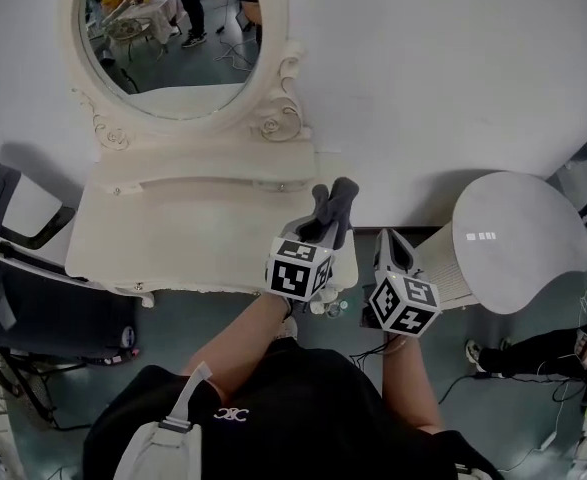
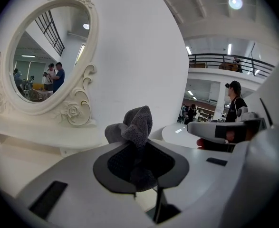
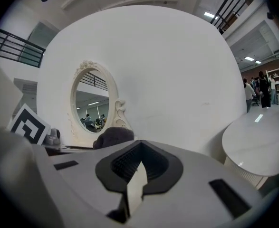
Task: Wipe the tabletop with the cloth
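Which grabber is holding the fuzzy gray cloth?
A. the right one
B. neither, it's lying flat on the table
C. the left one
C: the left gripper has its fingers shut on the gray cloth, while the right gripper holds nothing.

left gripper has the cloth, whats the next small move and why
Probably lower the left gripper until the grey cloth presses on the dressing table top: the jaws are shut on the cloth, and it seems held above the top's right end, not touching.
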